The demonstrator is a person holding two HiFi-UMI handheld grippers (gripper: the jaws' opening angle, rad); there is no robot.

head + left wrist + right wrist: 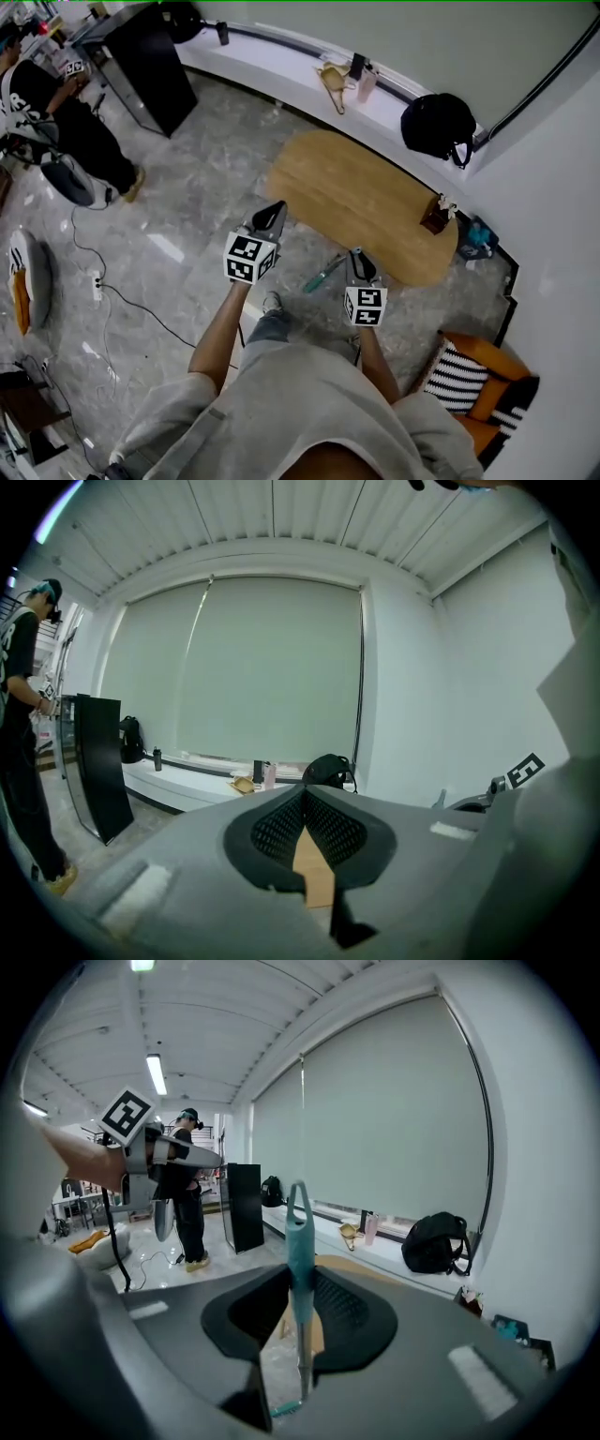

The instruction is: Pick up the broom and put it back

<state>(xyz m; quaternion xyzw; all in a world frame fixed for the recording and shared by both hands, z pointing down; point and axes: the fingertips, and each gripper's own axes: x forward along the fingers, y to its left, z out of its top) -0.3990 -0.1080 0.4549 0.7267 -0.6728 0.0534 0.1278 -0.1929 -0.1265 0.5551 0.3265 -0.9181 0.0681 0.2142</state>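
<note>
One slim teal broom [300,1227] — pinched by right tool [299,1279], left tool [305,801] pressed together

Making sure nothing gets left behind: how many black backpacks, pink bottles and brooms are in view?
Backpacks: 2
Pink bottle: 1
Broom: 1
Total: 4

Broom [323,274] mostly hidden behind right hand-held gripper [356,255]; brush end not visible.
</note>
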